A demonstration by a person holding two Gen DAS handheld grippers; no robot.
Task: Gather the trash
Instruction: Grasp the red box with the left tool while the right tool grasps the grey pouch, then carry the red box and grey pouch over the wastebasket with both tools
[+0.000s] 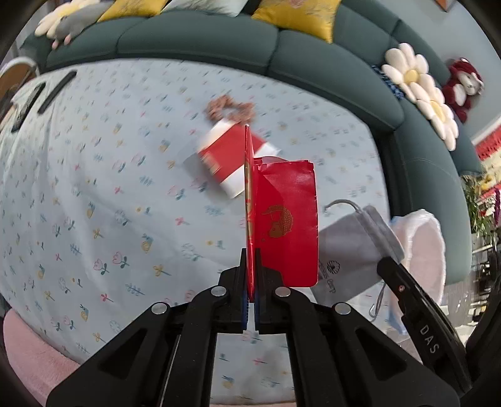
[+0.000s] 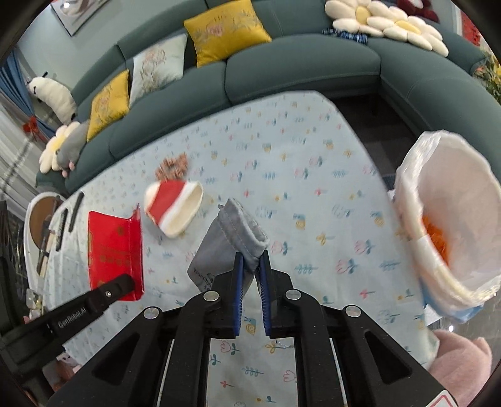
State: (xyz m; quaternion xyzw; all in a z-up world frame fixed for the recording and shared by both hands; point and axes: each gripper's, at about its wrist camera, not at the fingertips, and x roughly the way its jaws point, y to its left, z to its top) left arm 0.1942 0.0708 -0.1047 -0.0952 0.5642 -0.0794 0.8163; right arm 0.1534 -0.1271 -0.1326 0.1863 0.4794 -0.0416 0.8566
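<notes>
Both grippers clenched: left (image 1: 250, 275) pinches red envelope (image 1: 285, 225), right (image 2: 250, 266) seemingly grey pouch (image 2: 228, 238)

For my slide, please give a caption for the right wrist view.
Right gripper lifts a grey pouch beside the lined bin.

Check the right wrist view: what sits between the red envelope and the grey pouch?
The red-and-white paper cup lies on its side beyond the gap between red envelope and grey pouch; otherwise only tablecloth.

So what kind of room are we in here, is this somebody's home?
Most likely a home living room. A teal sectional sofa with yellow cushions and daisy-shaped pillows wraps around a low table under a floral tablecloth, and a lined waste bin stands beside the table.
</notes>
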